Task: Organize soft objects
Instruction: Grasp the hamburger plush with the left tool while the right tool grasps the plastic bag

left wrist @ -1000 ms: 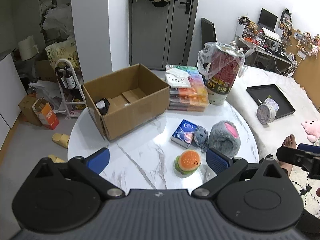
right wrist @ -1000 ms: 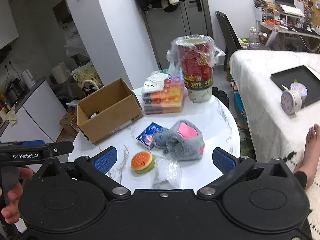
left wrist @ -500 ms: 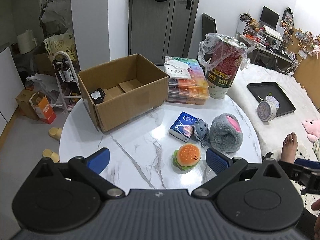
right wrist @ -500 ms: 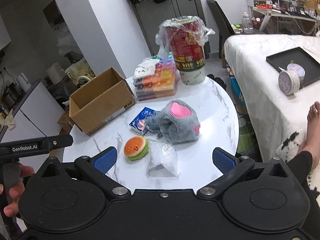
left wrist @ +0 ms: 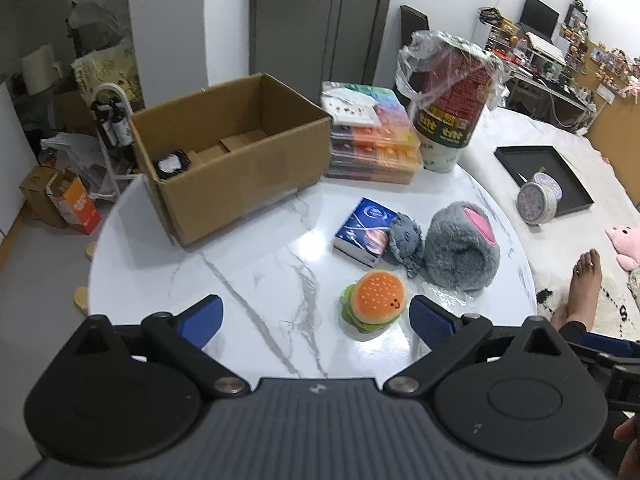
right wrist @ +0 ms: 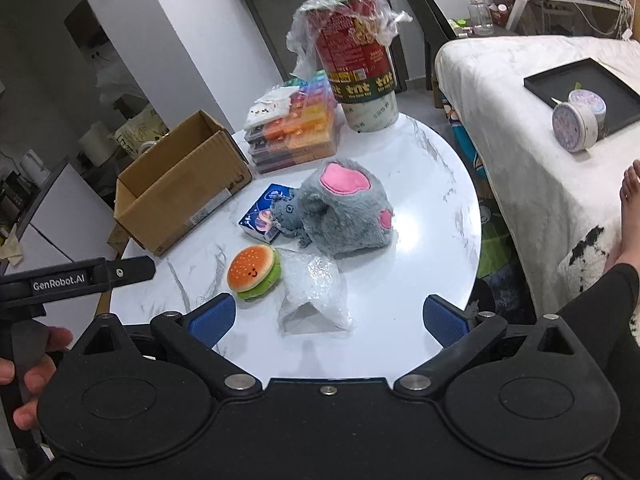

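Burger plush (left wrist: 375, 305) on table (left wrist: 248, 280), cardboard box (left wrist: 236, 152) w/ black-white item (left wrist: 172, 163)

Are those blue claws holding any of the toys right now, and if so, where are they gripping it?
No. Both the left gripper and the right gripper stand open above the table, with nothing between their fingers. The burger toy lies untouched.
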